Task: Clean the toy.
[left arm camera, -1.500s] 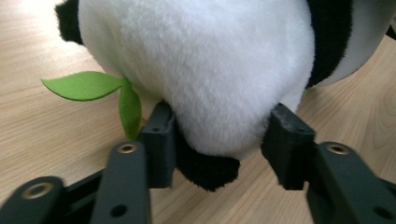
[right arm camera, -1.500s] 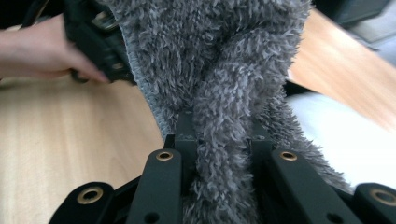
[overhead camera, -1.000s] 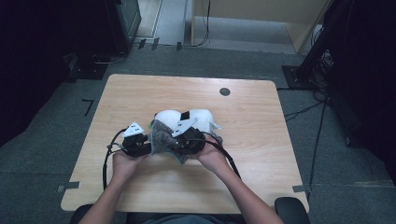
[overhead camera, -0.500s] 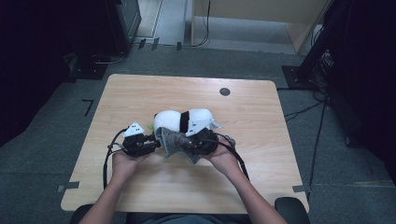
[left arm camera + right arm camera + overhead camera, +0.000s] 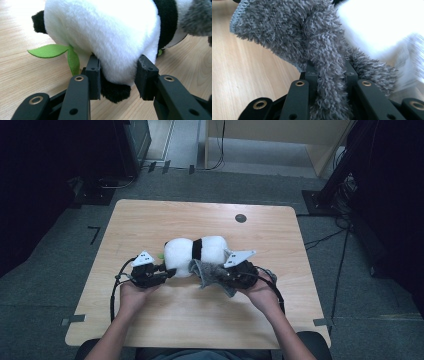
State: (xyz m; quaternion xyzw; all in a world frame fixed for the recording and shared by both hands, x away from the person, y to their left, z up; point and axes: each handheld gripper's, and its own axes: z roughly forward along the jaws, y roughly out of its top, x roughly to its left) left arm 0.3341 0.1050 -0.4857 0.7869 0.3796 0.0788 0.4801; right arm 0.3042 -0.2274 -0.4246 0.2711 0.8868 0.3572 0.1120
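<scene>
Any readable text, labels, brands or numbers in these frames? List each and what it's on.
None readable.
Panda plush: no tag or print showing.
Grey cloth: no label showing.
Table: a dark round spot, no lettering.
Left tongs and right tongs: plain black with brass rivets, no marking.
Tape marks on the floor: plain, no writing.

Wooden table in a dim room.
A light wooden table (image 5: 150, 225) with a small dark round disc (image 5: 240, 218), possibly a cable hole, stands on grey carpet (image 5: 55, 270).
</scene>
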